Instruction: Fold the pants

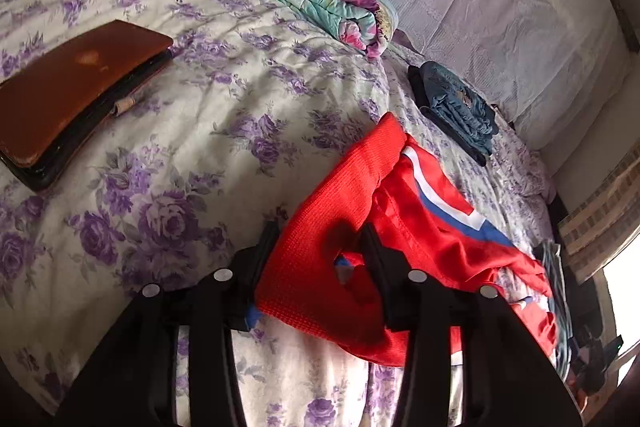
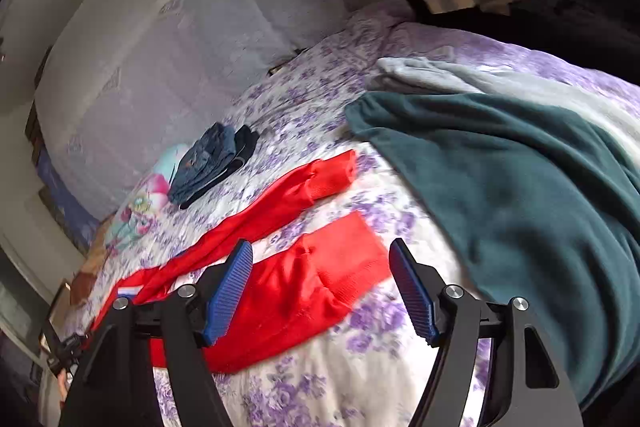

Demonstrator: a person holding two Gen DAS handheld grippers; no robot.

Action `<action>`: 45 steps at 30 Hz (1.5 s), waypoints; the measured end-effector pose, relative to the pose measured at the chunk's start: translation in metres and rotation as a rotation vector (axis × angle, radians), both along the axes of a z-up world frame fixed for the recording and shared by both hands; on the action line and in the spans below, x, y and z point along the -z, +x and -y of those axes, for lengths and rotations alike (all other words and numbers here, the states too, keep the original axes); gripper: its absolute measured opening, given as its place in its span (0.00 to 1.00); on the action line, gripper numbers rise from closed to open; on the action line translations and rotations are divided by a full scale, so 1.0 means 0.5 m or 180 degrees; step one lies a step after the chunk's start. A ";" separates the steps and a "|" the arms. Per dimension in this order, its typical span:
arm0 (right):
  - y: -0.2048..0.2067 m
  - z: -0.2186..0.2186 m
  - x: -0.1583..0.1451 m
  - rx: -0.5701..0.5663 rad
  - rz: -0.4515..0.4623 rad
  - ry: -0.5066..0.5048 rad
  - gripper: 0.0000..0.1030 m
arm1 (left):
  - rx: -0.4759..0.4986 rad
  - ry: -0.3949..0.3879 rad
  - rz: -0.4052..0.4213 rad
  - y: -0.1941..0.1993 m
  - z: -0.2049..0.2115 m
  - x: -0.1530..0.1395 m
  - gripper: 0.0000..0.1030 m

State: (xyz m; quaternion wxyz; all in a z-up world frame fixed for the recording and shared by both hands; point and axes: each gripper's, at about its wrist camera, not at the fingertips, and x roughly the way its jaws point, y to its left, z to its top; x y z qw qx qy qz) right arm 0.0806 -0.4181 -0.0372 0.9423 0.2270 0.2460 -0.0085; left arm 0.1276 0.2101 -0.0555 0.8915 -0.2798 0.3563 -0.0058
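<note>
The left hand-held gripper (image 1: pixel 316 247) is clenched on the ribbed waistband of the red pants (image 1: pixel 400 227), lifting that end off the bed (image 1: pixel 180 147), probably to carry it over toward the cuffs for a lengthwise fold. The right hand-held gripper (image 2: pixel 320 287) hangs released, its blue pads (image 2: pixel 228 291) spread wide on either side of the nearer red cuff (image 2: pixel 340 259) without touching it, so it looks ready to pin or pick up that leg end. The two legs lie apart on the floral cover, not yet stacked (so the fold is at an early step, by my reading). The bunched cloth hides where the left pads meet. Beside the legs, toward the bed's edge, lies a teal blanket (image 2: pixel 520 195) over a grey one, its lower part cut off. Farther, near the wall-side edge, a folded pile of jeans (image 2: pixel 208 163) sits, its count unclear.
</note>
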 end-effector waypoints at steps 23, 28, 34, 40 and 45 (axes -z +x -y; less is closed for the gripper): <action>-0.145 0.013 -0.056 -0.0415 0.0291 -0.0260 0.05 | 0.0032 0.0077 0.0047 0.011 0.005 0.003 0.54; -0.256 0.067 -0.003 -0.0223 -0.0065 -0.0362 0.00 | 0.0038 0.0031 0.0055 0.009 0.004 0.004 0.54; -0.234 0.058 0.038 -0.0421 -0.0223 0.0254 0.05 | 0.0018 -0.0012 0.0068 0.007 0.001 0.005 0.54; -0.225 -0.026 0.022 -0.0486 -0.0203 -0.0097 0.75 | 0.0033 -0.0038 0.0093 0.004 -0.002 0.007 0.54; -0.203 -0.050 0.084 -0.0613 -0.0573 -0.0131 0.75 | 0.0060 -0.0002 0.0131 0.000 0.002 0.008 0.55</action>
